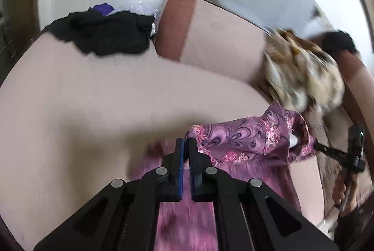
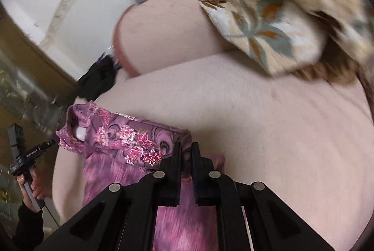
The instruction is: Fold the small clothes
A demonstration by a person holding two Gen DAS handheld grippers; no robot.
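The left tongs [image 1: 186, 142] are clenching one top corner of the purple patterned garment [image 1: 247, 141], their blue-lined pads pressed almost together on the cloth. The right tongs [image 2: 186, 145] are pinching the opposite top corner in the same way, nearly closed on the fabric. Between the two grips the garment's upper edge is stretching out in a band, its neck opening [image 2: 78, 131] sitting toward the far side from the right tongs, while the rest of the cloth is hanging down blurred beneath both pairs of tongs. Both are pointing downward at a slant toward the pale pink cushion surface [image 1: 93, 96]. In the right wrist view a hand [image 2: 35, 188] in a dark sleeve is gripping the handle of the other tool at the lower left. A black garment pile [image 1: 102, 33] is lying at the far edge of the cushion, and a cream floral cloth [image 2: 275, 17] is heaped on the other side. The broad pink area between them is lying bare ahead of the tongs.
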